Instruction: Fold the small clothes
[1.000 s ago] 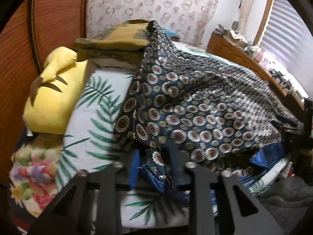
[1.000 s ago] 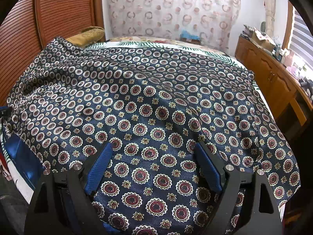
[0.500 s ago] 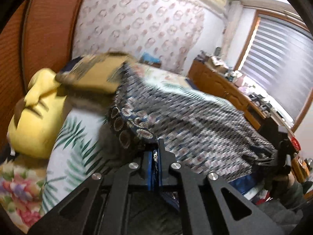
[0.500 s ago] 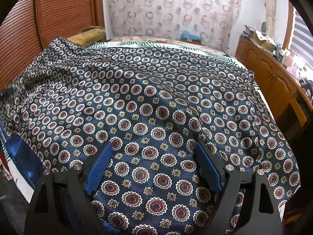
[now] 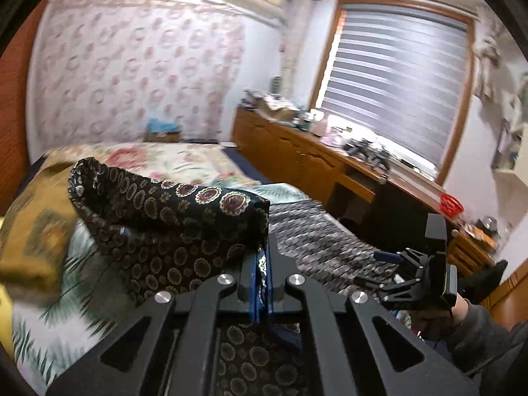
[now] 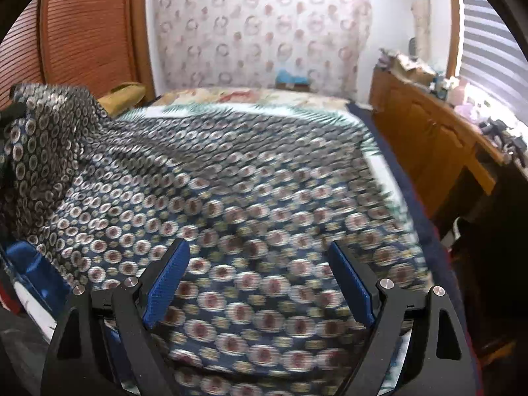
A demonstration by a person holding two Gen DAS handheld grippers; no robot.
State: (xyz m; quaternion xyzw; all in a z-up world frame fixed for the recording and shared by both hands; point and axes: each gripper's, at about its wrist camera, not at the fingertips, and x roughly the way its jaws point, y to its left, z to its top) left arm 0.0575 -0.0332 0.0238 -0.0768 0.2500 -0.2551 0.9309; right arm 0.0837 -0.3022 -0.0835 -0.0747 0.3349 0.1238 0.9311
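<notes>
A navy garment with a round medallion print (image 6: pixel 250 178) lies spread over the bed. My left gripper (image 5: pixel 262 264) is shut on its left edge and holds that edge lifted, so the cloth (image 5: pixel 171 211) drapes over the fingers. The raised edge shows at the far left of the right wrist view (image 6: pixel 43 125). My right gripper (image 6: pixel 260 280) is open and empty, hovering just above the near part of the garment. It also shows in the left wrist view (image 5: pixel 412 274), held in a hand at the bed's right side.
The bed has a palm-leaf sheet (image 5: pixel 46 323) and a floral cover (image 6: pixel 250 95). A mustard pillow (image 5: pixel 29 231) lies at the left. A wooden sideboard (image 6: pixel 429 138) with clutter runs along the right wall under a blind (image 5: pixel 396 76). A wooden headboard (image 6: pixel 85 26) stands at the left.
My left gripper has shut on the garment's left edge and lifted it up high, tilting the view toward the room. My right gripper stays open above the cloth.
</notes>
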